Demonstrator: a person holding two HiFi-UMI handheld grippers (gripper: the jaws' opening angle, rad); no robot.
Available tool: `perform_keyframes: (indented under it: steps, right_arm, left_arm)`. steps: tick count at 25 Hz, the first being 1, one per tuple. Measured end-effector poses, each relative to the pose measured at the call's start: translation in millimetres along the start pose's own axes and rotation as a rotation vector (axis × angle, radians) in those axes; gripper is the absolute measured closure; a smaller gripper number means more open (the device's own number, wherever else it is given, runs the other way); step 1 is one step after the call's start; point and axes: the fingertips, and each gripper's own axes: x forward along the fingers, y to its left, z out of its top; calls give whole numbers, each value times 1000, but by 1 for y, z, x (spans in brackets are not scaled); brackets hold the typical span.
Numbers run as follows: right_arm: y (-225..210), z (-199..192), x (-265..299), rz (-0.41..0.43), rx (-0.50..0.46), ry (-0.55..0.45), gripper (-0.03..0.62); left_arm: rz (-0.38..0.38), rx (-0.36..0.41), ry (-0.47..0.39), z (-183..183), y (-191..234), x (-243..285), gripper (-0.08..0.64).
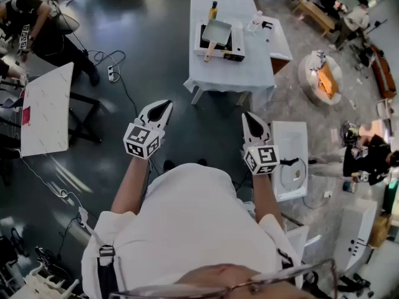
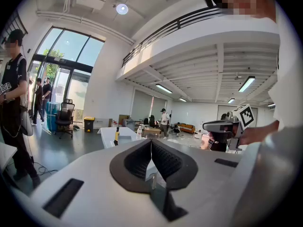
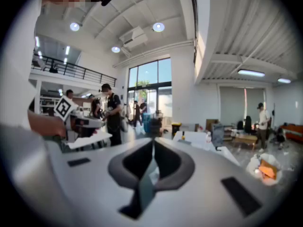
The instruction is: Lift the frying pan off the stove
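A square grey frying pan (image 1: 216, 33) with a wooden handle sits on a black portable stove (image 1: 234, 43) on the white-clothed table (image 1: 249, 70) far ahead. My left gripper (image 1: 163, 108) and right gripper (image 1: 251, 118) hang side by side well short of the table, over the dark floor. Both are shut with nothing between their jaws. In the left gripper view, that gripper (image 2: 151, 143) points almost level at the distant table (image 2: 110, 135). The right gripper (image 3: 153, 144) also looks out level across the room.
A yellow-capped bottle (image 1: 213, 9) and a clear bottle (image 1: 255, 20) stand by the stove. A white marble-top table (image 1: 43, 108) is at the left, a white unit (image 1: 290, 157) close on my right. Cables (image 1: 115, 73) lie on the floor. People stand around the room's edges.
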Motion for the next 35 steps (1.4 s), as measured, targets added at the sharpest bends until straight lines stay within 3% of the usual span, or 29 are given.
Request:
perform_keyframes:
  steps: [19, 35]
  right_arm:
    - [-24, -3, 3, 12, 26, 2, 558]
    - [-60, -8, 21, 145, -1, 9, 557]
  left_arm:
    - [26, -1, 7, 0, -10, 14, 529]
    - [88, -19, -14, -5, -35, 50, 529]
